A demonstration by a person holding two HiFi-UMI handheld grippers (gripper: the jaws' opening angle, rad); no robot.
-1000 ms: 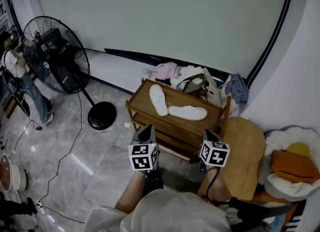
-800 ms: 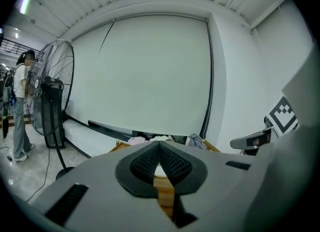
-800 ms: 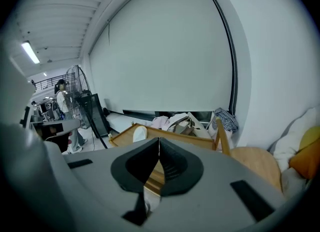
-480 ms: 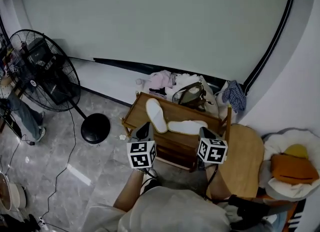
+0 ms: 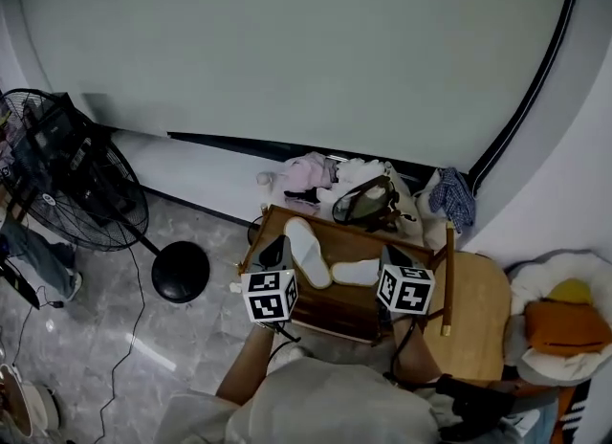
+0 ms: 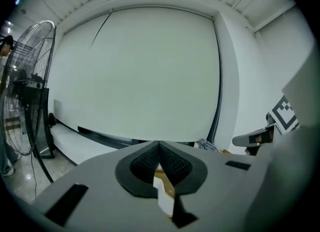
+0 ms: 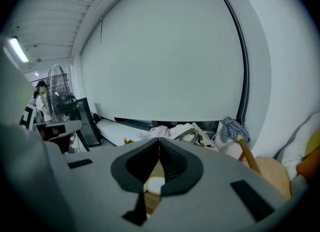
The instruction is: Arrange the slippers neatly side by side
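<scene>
Two white slippers lie on top of a low wooden shoe rack (image 5: 271,219). The left slipper (image 5: 306,251) points away at a slant. The right slipper (image 5: 356,272) lies crosswise, its toe near the other's heel. My left gripper (image 5: 278,246) hovers over the rack's left front, jaws shut and empty (image 6: 159,144). My right gripper (image 5: 390,256) hangs over the rack's right front, also shut with nothing held (image 7: 159,140). Under its jaws in the right gripper view shows a bit of white slipper (image 7: 154,185).
A standing fan (image 5: 67,184) with a round black base (image 5: 180,272) is on the left. A bag and a clothes pile (image 5: 359,188) lie behind the rack. A wooden chair (image 5: 475,303) and cushions (image 5: 564,322) are at the right. Cables cross the floor.
The head view has tilted up and shifted. Both grippers now sit over the rack's front edge, closer to the slippers. The slippers have not moved on the rack.
</scene>
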